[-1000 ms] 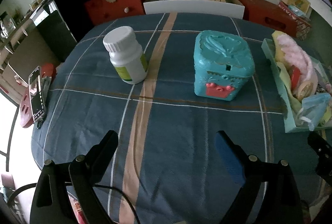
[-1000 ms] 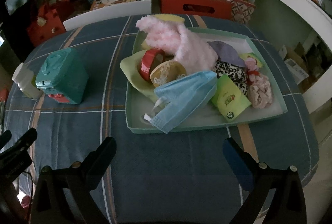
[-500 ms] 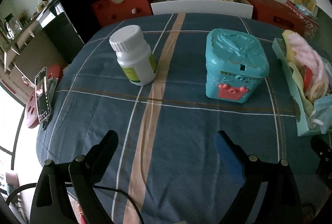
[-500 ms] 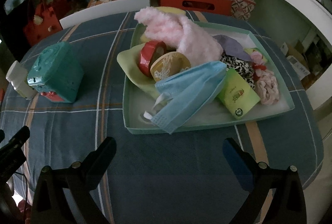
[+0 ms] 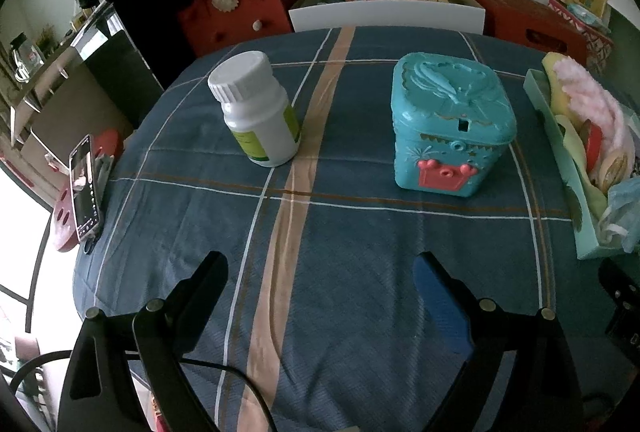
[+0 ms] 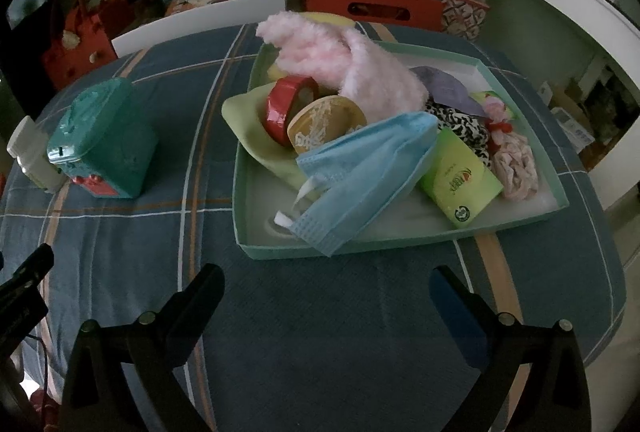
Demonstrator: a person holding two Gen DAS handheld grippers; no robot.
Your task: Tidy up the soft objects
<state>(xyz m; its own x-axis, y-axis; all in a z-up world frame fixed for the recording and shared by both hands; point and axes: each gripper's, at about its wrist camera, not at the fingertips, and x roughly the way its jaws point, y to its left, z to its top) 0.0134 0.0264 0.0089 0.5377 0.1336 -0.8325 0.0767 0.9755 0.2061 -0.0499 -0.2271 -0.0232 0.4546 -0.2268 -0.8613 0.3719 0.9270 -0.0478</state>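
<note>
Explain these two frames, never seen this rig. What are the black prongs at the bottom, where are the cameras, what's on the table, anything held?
No robot arm: a person carries two handheld grippers, each with a fisheye camera looking along its two fingers. The prongs are those fingers. The left gripper and right gripper are both open and hold nothing. The left view shows a white bottle and a teal box standing on the checked tablecloth. The right view shows a shallow tray piled with a blue face mask, a pink fluffy item, a red tape roll and a green packet.
</note>
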